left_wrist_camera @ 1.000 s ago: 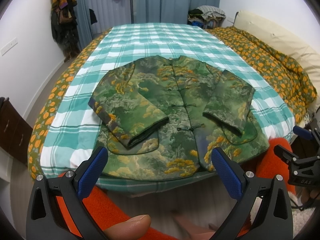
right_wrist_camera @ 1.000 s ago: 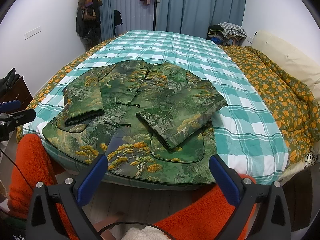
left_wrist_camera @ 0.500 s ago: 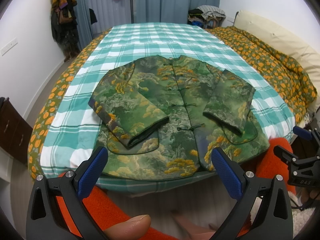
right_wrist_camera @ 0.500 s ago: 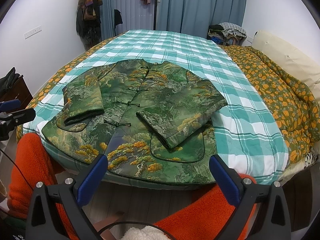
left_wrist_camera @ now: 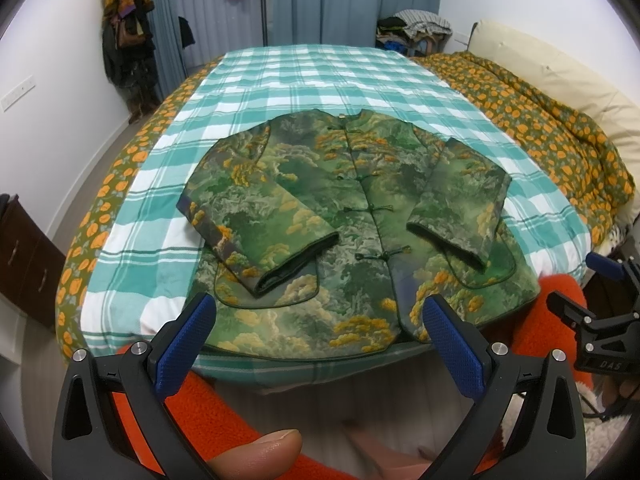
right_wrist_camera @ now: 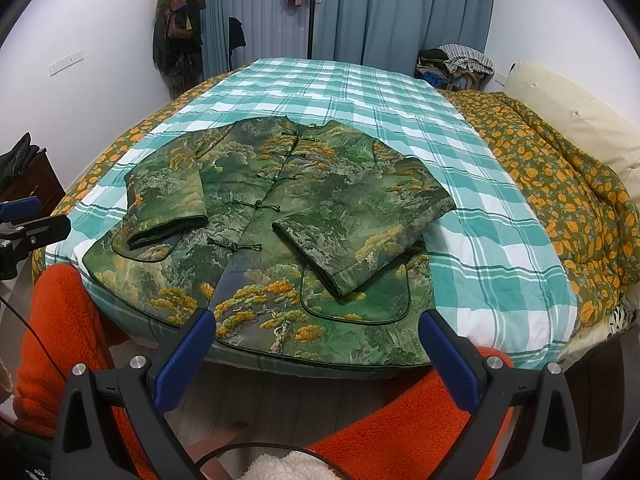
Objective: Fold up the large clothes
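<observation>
A padded brocade jacket in green and gold landscape pattern, fastened with knotted frog buttons, lies flat on the teal-and-white checked sheet of a bed, both sleeves folded in across its front and its curved hem at the near edge. It lies ahead of both tools, apart from them. The left tool and right tool are both spread wide, blue textured pads holding nothing, above fuzzy orange sleeves.
</observation>
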### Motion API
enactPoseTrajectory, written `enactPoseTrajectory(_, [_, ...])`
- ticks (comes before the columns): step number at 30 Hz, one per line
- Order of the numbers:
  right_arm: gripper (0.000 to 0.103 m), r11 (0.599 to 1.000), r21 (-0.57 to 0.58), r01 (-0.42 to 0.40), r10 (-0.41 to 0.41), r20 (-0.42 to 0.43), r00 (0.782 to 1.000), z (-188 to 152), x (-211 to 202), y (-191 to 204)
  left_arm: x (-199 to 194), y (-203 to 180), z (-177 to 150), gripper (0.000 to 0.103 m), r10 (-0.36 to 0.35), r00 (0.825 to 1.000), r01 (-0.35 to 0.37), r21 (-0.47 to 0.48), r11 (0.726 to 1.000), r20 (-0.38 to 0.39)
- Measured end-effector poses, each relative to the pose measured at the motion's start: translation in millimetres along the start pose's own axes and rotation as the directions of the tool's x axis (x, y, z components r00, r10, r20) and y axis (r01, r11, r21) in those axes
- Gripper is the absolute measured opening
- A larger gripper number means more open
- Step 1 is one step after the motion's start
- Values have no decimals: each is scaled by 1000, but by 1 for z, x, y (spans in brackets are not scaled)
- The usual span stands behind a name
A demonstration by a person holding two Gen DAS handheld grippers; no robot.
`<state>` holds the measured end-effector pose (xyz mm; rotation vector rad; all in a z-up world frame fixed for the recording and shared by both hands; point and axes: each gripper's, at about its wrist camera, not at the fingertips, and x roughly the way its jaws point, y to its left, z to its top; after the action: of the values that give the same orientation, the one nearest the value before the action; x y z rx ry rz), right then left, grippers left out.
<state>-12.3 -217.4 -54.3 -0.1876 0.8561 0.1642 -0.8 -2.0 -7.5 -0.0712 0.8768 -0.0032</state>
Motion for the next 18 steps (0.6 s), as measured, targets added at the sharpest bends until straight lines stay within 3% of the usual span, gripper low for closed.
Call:
enactPoseTrajectory(11, [103,1000,-7,4,-4,0,1000,-2,1,0,0,0,-1,103,8,1000,-8,6,1000,8])
enactPoseTrajectory(18, [103,999,-42,34,-32,42,999,6,5,-11,-6,1,-3,103,15,1000,-15,3,1000,24])
